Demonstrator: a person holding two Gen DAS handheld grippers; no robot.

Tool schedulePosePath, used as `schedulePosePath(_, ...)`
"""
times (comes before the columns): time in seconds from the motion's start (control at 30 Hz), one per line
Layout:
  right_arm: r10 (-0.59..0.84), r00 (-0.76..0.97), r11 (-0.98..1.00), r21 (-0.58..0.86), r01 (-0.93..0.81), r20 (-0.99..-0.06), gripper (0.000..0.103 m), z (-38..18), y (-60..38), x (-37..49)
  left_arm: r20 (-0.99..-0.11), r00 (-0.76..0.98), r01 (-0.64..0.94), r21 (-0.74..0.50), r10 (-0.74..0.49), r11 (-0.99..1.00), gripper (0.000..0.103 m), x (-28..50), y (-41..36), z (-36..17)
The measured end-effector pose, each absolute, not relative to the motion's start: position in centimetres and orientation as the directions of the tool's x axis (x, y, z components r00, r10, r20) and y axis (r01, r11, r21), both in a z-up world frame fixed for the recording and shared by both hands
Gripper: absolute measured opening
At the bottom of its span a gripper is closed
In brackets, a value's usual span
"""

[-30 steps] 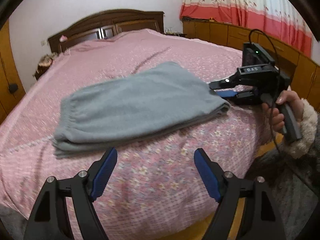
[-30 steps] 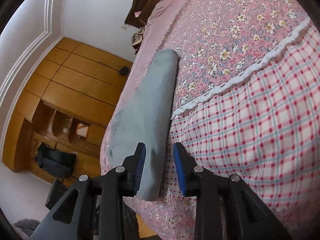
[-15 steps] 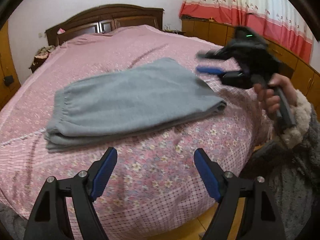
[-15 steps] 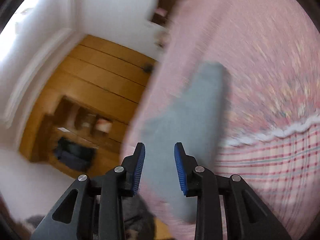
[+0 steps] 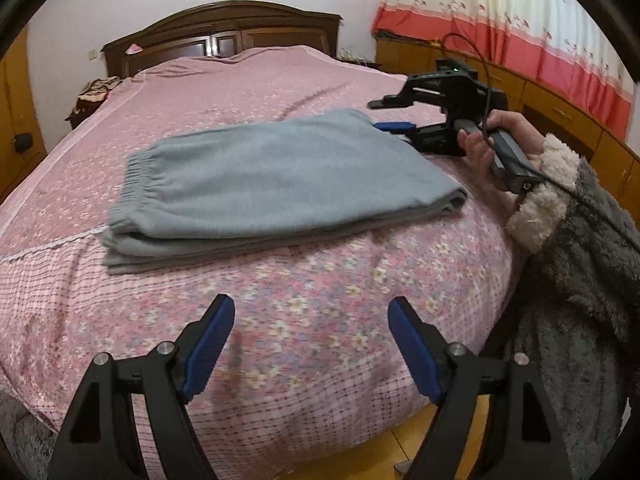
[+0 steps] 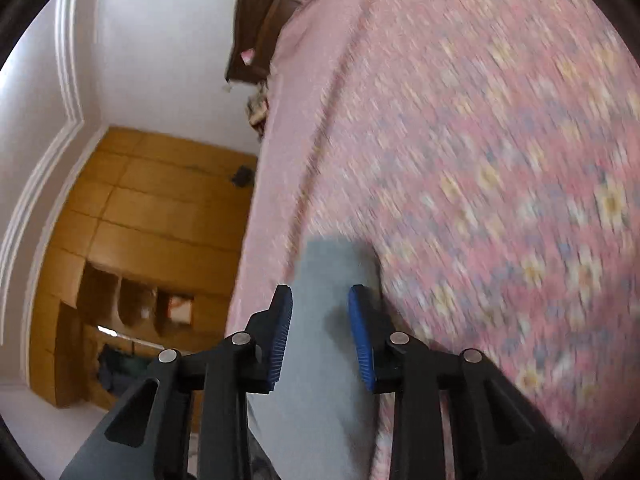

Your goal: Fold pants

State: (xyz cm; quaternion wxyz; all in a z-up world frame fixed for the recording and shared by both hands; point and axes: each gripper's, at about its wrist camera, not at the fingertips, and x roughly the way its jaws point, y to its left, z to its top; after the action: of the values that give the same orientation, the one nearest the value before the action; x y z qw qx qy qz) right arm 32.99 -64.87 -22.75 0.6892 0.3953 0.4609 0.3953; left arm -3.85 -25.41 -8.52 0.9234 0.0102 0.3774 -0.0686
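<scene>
Grey pants [image 5: 272, 184] lie folded into a flat rectangle on the pink flowered bed [image 5: 320, 304], waistband to the left. My left gripper [image 5: 310, 320] hovers open over the bed's near edge, short of the pants, with nothing between its fingers. A hand [image 5: 480, 140] holds my right gripper [image 5: 378, 115] at the pants' far right corner, its jaws apart one above the other. In the right wrist view, which is blurred, the right gripper [image 6: 320, 300] is open and the grey pants [image 6: 320, 380] show in the gap between its fingers.
A dark wooden headboard [image 5: 224, 28] stands at the far end of the bed. Wooden cabinets [image 5: 560, 104] and a red and cream curtain [image 5: 500, 20] run along the right. The person's fleecy sleeve [image 5: 580, 232] is at the right bed edge. Wooden wardrobes [image 6: 152, 240] line the left wall.
The right gripper left the pants' near right end, swung up and now sits at their far right corner. The left gripper stayed open; the pants did not move.
</scene>
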Motion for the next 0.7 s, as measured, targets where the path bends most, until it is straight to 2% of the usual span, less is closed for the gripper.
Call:
schedulePosePath(0.13,0.937,0.251,0.306,0.917,-0.254,-0.243,0.033,-21.7,-63.7,33.3,-0.696,0.711,0.076,-0.069,-0.103,0.995,0.083,-3.9,-23.2,-8.7)
schedulePosePath(0.2,0.906,0.235,0.404,0.886,-0.229,-0.352,0.032,-22.8,-62.6,33.3,-0.702,0.705,0.056,-0.088,-0.101,0.995,0.083,-3.8,-22.4,-8.9)
schedulePosePath(0.27,0.879,0.245,0.461,0.86,-0.219,-0.409,0.02,-23.5,-62.6,33.3,-0.709,0.699,0.031,-0.105,-0.096,0.994,0.083,-3.7,-21.5,-9.3)
schedulePosePath(0.37,0.898,0.26,0.415,0.877,-0.241,-0.354,0.023,-22.9,-63.5,32.2,-0.71,0.699,0.001,-0.127,-0.091,0.992,0.083,-3.8,-20.4,-9.6)
schedulePosePath(0.5,0.953,0.131,0.303,0.881,-0.364,-0.274,0.026,-21.7,-62.5,29.6,-0.715,0.693,-0.011,-0.142,-0.095,0.99,0.083,-3.7,-19.5,-10.0)
schedulePosePath(0.53,0.947,0.12,0.32,0.868,-0.38,-0.297,0.026,-21.7,-62.2,29.3,-0.715,0.693,-0.012,-0.142,-0.094,0.99,0.083,-3.6,-19.5,-10.1)
schedulePosePath(0.57,0.924,0.135,0.381,0.843,-0.379,-0.357,0.026,-22.1,-61.9,29.2,-0.715,0.693,-0.014,-0.14,-0.091,0.99,0.083,-3.6,-19.5,-10.1)
schedulePosePath(0.6,0.899,0.15,0.437,0.831,-0.344,-0.411,0.015,-23.1,-62.1,29.5,-0.716,0.692,-0.014,-0.135,-0.088,0.991,0.083,-3.6,-19.5,-10.1)
schedulePosePath(0.63,0.902,0.151,0.432,0.849,-0.305,-0.405,0.007,-24.1,-62.8,29.8,-0.716,0.693,-0.013,-0.128,-0.083,0.992,0.083,-3.6,-19.6,-10.1)
schedulePosePath(0.67,0.913,0.157,0.406,0.879,-0.249,-0.378,0.001,-24.8,-63.6,30.3,-0.716,0.694,-0.011,-0.119,-0.079,0.993,0.083,-3.7,-19.7,-10.1)
schedulePosePath(0.7,0.921,0.162,0.385,0.894,-0.23,-0.355,0.001,-25.0,-64.1,30.4,-0.715,0.695,-0.01,-0.115,-0.076,0.993,0.083,-3.6,-19.8,-10.1)
